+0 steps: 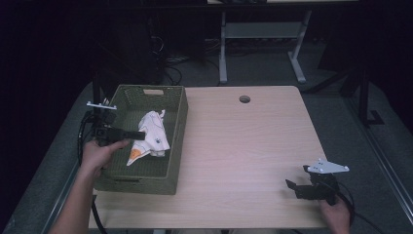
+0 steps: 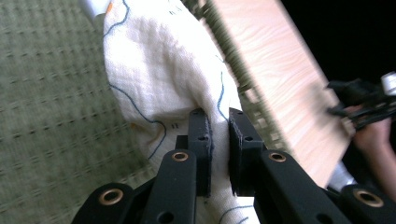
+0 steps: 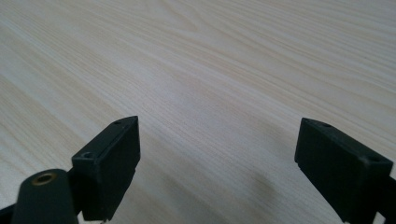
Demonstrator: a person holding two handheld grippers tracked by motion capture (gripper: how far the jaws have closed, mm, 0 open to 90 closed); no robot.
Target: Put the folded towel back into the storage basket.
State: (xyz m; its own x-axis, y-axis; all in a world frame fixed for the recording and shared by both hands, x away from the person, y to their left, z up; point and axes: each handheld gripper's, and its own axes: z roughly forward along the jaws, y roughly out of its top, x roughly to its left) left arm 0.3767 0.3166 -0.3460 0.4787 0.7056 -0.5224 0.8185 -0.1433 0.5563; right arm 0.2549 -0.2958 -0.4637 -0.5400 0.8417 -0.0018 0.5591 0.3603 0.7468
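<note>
Pinching a white cloth [image 1: 152, 135] inside the green basket [image 1: 176, 141] at left, our left hand-held gripper [image 1: 140, 135] grips thinly; it may slip. Our right hand-held gripper [image 1: 298, 186] hovers wide open, lower right.

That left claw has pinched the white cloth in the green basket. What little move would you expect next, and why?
Probably a short lift straight up. The left gripper has its fingers closed on a fold of the white cloth, which lies inside the green basket below its walls, so it likely has to rise before going sideways. The right gripper waits open over the bare table.
</note>
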